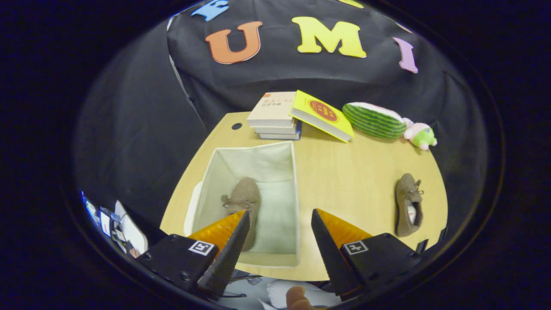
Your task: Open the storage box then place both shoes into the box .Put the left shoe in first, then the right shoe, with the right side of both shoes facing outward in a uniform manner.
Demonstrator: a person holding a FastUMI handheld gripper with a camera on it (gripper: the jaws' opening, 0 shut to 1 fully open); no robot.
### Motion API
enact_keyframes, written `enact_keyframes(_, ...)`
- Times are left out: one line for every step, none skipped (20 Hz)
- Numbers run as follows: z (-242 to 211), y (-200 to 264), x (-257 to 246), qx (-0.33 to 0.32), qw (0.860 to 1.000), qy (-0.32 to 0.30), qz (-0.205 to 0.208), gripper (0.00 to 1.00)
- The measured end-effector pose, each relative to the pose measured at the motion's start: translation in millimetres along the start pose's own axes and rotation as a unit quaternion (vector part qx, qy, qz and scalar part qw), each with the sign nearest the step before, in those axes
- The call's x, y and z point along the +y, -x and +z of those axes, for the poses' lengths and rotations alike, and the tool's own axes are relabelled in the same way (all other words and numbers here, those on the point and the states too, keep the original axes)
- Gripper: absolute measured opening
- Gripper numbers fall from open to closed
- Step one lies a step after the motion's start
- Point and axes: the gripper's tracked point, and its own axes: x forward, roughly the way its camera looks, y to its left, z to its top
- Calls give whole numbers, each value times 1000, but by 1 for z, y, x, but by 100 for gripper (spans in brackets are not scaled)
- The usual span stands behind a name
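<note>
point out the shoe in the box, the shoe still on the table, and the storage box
shoe in the box (246, 194): gripper view, on its upper near the laces
shoe on the table (408, 206): gripper view, on its opening
storage box (262, 161): gripper view, on its far inner wall

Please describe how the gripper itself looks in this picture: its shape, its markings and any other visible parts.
The gripper has two tapered, wedge-shaped fingers with ribbed inner faces. Each sits on a boxy black mount carrying a small square black-and-white marker. The fingers stand apart, with nothing between them.
</note>
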Motion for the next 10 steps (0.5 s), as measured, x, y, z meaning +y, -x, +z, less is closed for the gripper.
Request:
enact_keyframes(-4, 4, -8, 5, 1000, -8, 6, 93)
enact_keyframes(-9, 7, -16, 12, 1000, -15, 18, 93)
enact_keyframes(-10, 10, -31, 15, 1000, -13, 19, 93)
enact_keyframes(-10, 12, -50, 9, 1000, -9, 8, 93)
enact_keyframes(-11, 11, -68, 4, 1000, -7, -3, 93)
enact_keyframes(-14, 9, -84, 4, 1000, -7, -12, 93)
enact_keyframes(-19, 7, -99, 8, 1000, -9, -19, 93)
enact_keyframes(-24, 5, -114, 12, 1000, -11, -25, 93)
enact_keyframes(-28, 2, -129, 18, 999, -14, -31, 93)
enact_keyframes(-34, -1, -144, 27, 999, -17, -36, 93)
